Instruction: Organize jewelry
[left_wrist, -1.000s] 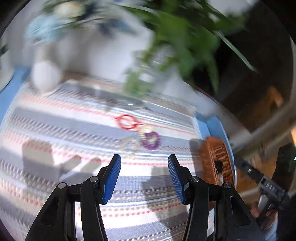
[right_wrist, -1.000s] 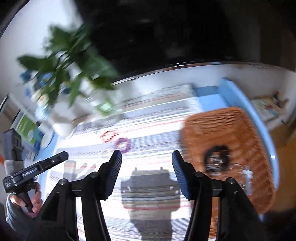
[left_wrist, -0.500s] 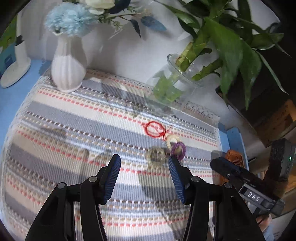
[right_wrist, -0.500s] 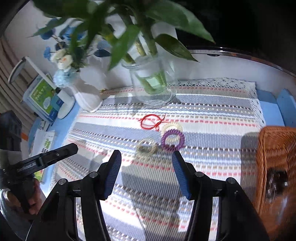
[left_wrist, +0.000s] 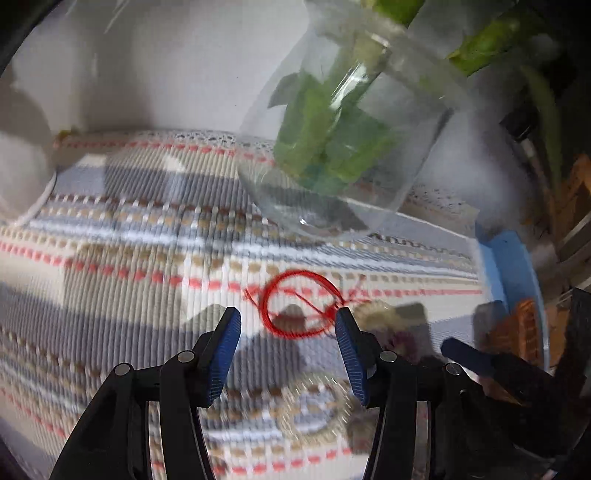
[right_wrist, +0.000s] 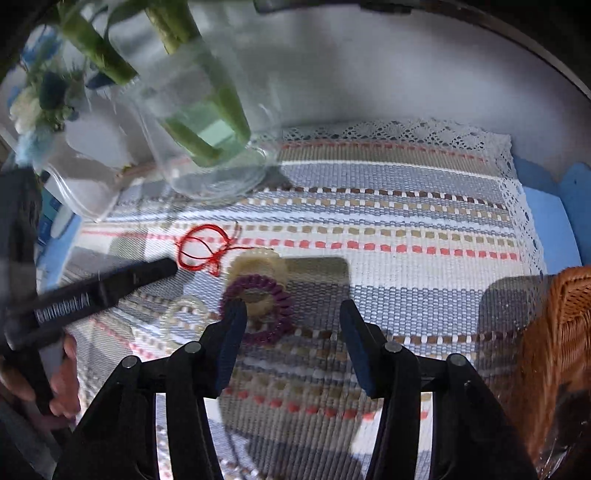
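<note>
Moved closer, left tool (left_wrist: 288, 325) spread around red string bracelet (left_wrist: 297, 308), right tool (right_wrist: 291, 317) spread near purple coil (right_wrist: 258, 314); next, pinching, probably.

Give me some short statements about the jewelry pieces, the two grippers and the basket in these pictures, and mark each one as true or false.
1. The left gripper is open, its fingers apart above the red string bracelet. True.
2. The right gripper is shut on the purple spiral coil ring. False: it is open and grips nothing.
3. The purple spiral coil ring lies inside the brown wicker basket. False: it lies on the striped woven mat.
4. The clear glass vase holds green stems. True.
</note>
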